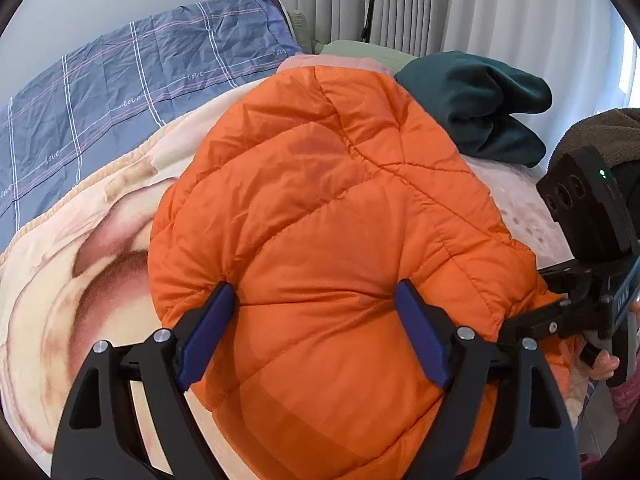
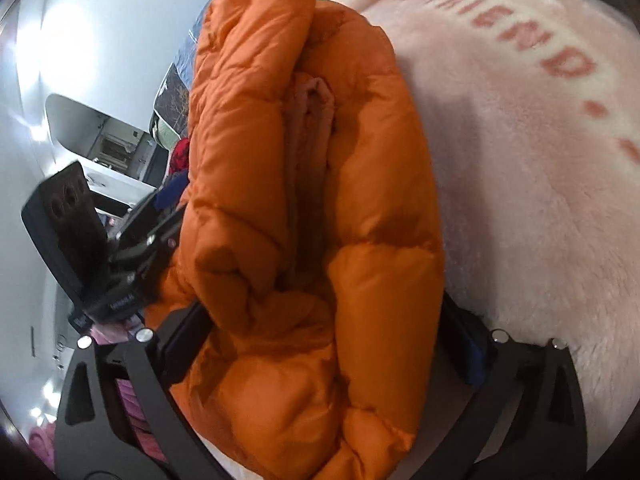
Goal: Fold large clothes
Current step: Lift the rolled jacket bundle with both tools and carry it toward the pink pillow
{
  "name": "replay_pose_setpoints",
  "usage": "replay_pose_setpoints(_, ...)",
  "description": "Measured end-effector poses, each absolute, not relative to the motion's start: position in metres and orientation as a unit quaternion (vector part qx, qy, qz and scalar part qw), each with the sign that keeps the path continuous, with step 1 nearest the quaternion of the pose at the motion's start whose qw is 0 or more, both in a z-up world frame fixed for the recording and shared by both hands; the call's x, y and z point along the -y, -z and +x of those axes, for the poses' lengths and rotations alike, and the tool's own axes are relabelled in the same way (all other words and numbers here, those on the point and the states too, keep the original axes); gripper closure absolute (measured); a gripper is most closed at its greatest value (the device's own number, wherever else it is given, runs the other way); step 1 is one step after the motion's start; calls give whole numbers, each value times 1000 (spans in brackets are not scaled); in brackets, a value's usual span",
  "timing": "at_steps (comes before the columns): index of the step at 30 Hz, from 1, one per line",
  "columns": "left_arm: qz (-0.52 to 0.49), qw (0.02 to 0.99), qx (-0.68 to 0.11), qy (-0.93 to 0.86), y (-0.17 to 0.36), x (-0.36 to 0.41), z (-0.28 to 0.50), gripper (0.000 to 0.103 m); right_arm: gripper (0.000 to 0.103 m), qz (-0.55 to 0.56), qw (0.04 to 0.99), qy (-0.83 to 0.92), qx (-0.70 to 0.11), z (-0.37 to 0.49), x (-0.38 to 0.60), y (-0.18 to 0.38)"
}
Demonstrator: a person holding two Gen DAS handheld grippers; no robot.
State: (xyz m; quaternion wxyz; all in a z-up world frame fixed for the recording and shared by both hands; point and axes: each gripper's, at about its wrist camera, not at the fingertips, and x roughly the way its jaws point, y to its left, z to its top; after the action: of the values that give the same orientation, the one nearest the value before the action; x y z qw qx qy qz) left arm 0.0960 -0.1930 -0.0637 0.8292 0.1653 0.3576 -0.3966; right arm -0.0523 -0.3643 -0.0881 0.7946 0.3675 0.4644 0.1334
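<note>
While the orange puffer jacket (image 1: 320,216) lies folded on the pink blanket (image 2: 520,160), both grippers stand released.
Left gripper (image 1: 316,300) and right gripper (image 2: 332,332) straddle it; a dark green garment (image 1: 476,104) lies at two o'clock.

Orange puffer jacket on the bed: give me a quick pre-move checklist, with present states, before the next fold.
1. Left gripper open, fingers astride a jacket bulge: ok.
2. Right gripper open wide around the bundle's end: ok.
3. Orange puffer jacket resting on the blanket, not lifted: ok.
4. Jacket folded flat: not ok, layers bunch in the right wrist view.
5. Dark green garment apart from the jacket: cannot tell, edges meet.
6. Sleeves tucked in: cannot tell.
</note>
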Motion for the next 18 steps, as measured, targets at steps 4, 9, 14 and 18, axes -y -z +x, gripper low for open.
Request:
replay_pose_setpoints(4,158,830,-362,395,68,194,100,18,2,379,801,-130,-444,-47,361,92)
replay_pose_setpoints(9,148,835,-369,381,58,182,105,13,28,386,804,-143,-429,-57,353,91)
replay_pose_setpoints(14,18,851,-370,372,37,126,133,4,37,414,798,-153,-410,-73,365,100)
replay_pose_setpoints(18,-59,807,-466,358,82,108,168,1,36,412,801,-151,-407,-81,367,103)
